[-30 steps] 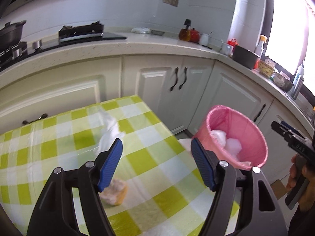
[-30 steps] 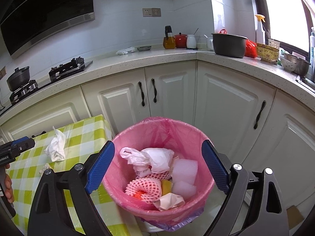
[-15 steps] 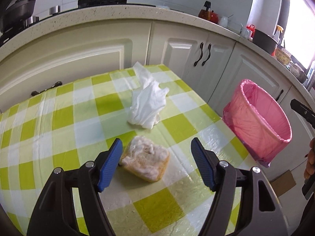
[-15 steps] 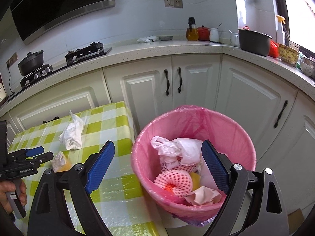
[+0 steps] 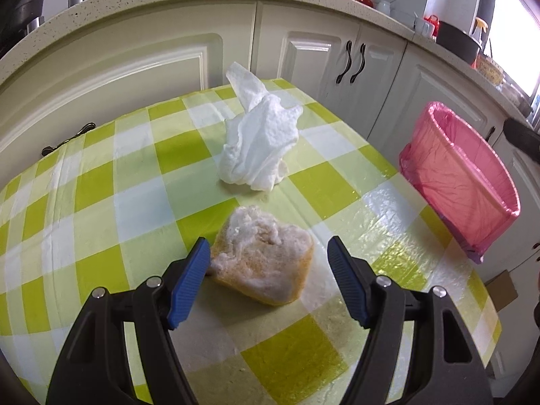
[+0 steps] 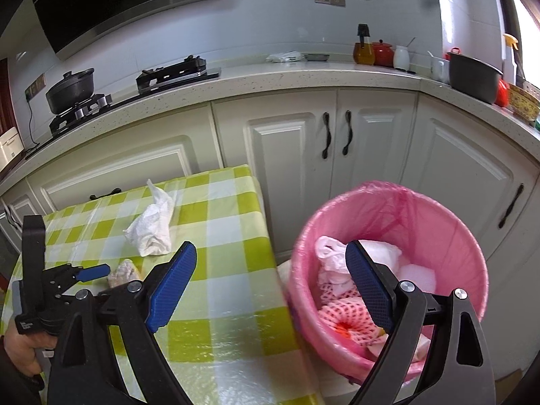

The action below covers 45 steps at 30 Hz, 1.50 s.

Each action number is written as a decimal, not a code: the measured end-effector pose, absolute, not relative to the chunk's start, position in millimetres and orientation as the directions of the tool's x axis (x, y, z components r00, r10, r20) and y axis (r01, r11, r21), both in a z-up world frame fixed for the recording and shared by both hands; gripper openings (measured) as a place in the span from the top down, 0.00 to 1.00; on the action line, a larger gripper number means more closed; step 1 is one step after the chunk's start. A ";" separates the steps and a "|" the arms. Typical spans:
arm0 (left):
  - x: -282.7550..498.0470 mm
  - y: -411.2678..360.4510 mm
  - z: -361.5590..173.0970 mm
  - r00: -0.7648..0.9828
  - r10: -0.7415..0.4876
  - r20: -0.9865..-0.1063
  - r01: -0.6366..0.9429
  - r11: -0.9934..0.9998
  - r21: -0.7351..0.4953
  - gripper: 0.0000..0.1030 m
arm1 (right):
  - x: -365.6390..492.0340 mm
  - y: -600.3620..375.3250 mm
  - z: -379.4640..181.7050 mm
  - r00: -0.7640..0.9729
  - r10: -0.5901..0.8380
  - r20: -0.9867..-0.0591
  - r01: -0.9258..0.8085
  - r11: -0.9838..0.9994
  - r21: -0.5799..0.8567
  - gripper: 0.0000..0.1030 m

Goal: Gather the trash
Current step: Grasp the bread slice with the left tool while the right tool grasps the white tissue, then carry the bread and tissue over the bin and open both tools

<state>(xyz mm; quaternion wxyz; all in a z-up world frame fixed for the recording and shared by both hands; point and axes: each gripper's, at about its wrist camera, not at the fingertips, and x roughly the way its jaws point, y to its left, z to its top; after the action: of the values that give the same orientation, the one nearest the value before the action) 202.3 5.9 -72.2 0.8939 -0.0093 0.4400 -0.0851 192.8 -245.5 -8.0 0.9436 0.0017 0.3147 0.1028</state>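
A yellow peel piece with white pith (image 5: 265,258) lies on the green-checked table (image 5: 101,182). My left gripper (image 5: 270,260) is open with its blue pads on either side of the peel, the left pad almost touching it. A crumpled white tissue (image 5: 258,141) lies just beyond. The pink-lined trash bin (image 5: 462,175) stands to the right, off the table. In the right wrist view my right gripper (image 6: 270,276) is open and empty, held between the table edge and the bin (image 6: 398,270), which holds trash. The left gripper (image 6: 89,275), peel (image 6: 123,271) and tissue (image 6: 152,229) show there too.
White kitchen cabinets (image 6: 337,141) and a countertop with a gas hob (image 6: 175,72), black pot (image 6: 69,87), jars and a grey pot (image 6: 472,74) run behind the table and bin. A cardboard piece (image 5: 503,290) lies on the floor.
My left gripper has moved down and forward to the peel, which now sits between its pads. My right gripper has drawn back from over the bin and swung left.
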 end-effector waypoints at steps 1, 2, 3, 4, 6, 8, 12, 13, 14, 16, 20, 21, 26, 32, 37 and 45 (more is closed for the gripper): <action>203.9 6.2 -74.1 0.594 -0.156 -0.789 0.145 0.986 -0.086 0.33 | 194.4 -240.2 -8.2 0.778 0.201 -0.596 -0.201 0.977 0.068 0.18; 204.9 7.0 -74.9 0.591 -0.156 -0.791 0.145 0.986 -0.085 0.33 | 196.3 -235.2 -8.5 0.775 0.207 -0.597 -0.208 0.976 0.068 0.18; 206.2 7.2 -76.0 0.588 -0.155 -0.794 0.147 0.986 -0.083 0.33 | 197.2 -231.5 -8.8 0.773 0.211 -0.598 -0.213 0.975 0.068 0.18; 206.9 7.0 -76.6 0.585 -0.154 -0.796 0.151 0.985 -0.079 0.34 | 199.0 -227.1 -9.5 0.771 0.215 -0.600 -0.218 0.974 0.068 0.18; 207.8 6.8 -78.3 0.577 -0.154 -0.802 0.162 0.984 -0.072 0.34 | 203.2 -219.7 -11.4 0.763 0.223 -0.606 -0.227 0.971 0.071 0.18; 209.4 7.0 -81.3 0.563 -0.147 -0.813 0.169 0.984 -0.061 0.34 | 208.1 -213.3 -13.9 0.755 0.230 -0.614 -0.234 0.969 0.074 0.18; 209.0 10.5 -81.3 0.559 -0.164 -0.813 0.182 0.981 -0.072 0.41 | 217.6 -199.2 -20.4 0.737 0.246 -0.630 -0.247 0.965 0.087 0.18; 208.9 11.9 -80.4 0.558 -0.169 -0.812 0.185 0.980 -0.077 0.43 | 219.2 -195.2 -22.0 0.733 0.248 -0.634 -0.250 0.964 0.088 0.18; 209.1 13.2 -79.6 0.559 -0.170 -0.812 0.185 0.980 -0.078 0.43 | 220.2 -191.3 -24.1 0.729 0.251 -0.637 -0.253 0.963 0.090 0.18; 208.8 17.6 -76.4 0.565 -0.168 -0.808 0.179 0.981 -0.078 0.44 | 224.9 -182.3 -28.7 0.716 0.261 -0.647 -0.262 0.960 0.098 0.18; 208.8 28.8 -70.2 0.574 -0.158 -0.803 0.165 0.983 -0.076 0.44 | 234.2 -165.2 -34.9 0.698 0.279 -0.660 -0.273 0.955 0.115 0.18; 208.5 31.7 -68.9 0.577 -0.153 -0.802 0.163 0.984 -0.071 0.44 | 236.4 -161.8 -36.2 0.694 0.283 -0.662 -0.274 0.954 0.121 0.18; 210.4 50.8 -65.6 0.587 -0.132 -0.799 0.131 0.989 -0.068 0.45 | 250.9 -135.2 -46.1 0.661 0.322 -0.678 -0.292 0.942 0.163 0.18; 212.4 71.9 -62.6 0.595 -0.113 -0.796 0.099 0.993 -0.067 0.45 | 273.8 -100.6 -63.6 0.604 0.374 -0.704 -0.307 0.924 0.228 0.18; 210.8 87.2 -57.6 0.605 -0.097 -0.790 0.075 0.995 -0.064 0.45 | 293.1 -80.8 -76.8 0.558 0.392 -0.732 -0.304 0.917 0.259 0.23; 206.5 103.9 -49.0 0.620 -0.083 -0.780 0.049 0.997 -0.067 0.45 | 310.9 -58.6 -99.2 0.497 0.356 -0.791 -0.315 0.924 0.218 0.58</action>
<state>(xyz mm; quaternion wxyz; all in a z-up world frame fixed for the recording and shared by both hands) 206.5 103.9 -49.0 0.8998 -0.0195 0.4344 -0.0368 310.9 -58.6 -99.2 0.8650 0.0221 0.4623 0.1940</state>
